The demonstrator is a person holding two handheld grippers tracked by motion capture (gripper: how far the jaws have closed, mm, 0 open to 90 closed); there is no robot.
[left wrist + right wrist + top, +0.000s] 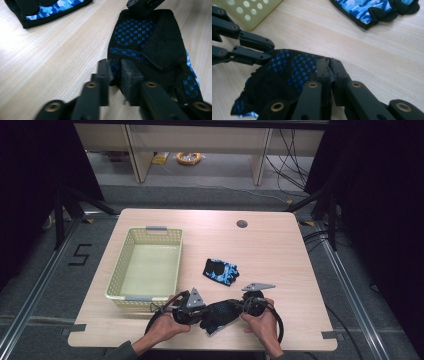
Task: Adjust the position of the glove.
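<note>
Your pale yellow perforated plastic basket (145, 265) sits on the left part of the light wood-grain tabletop (280, 255) with nothing visible inside it; grey handle strips mark its far and near rims. In the right gripper view one corner of it (249, 10) shows at the upper left, its wall punched with round holes.

Near the front edge of the tabletop, between your two hands, lies a black fingerless glove with a blue cross-pattern palm (220, 314). Your left claw (115, 71) is pinched narrow on one edge of this glove (147, 45), and your right claw (329, 72) is closed on the opposite edge (284, 75), with a fold of fabric squeezed between its jaws. In the high view the left claw (197, 312) and right claw (245, 306) meet the glove from either side, your left hand (162, 327) and right hand (262, 320) wrapped around the gripper bodies.

A second glove, black-trimmed with a blue camouflage back (221, 271), lies apart from the first, towards the middle of the tabletop and right of the basket. It is cut off at the top of both gripper views (47, 10) (374, 10).

The held glove's palm looks knitted and grippy, with a plain matte black panel beside the pattern. Its far end in the left gripper view is hidden under the other gripper. A round grey grommet hole (242, 224) sits near the far edge of the tabletop.
</note>
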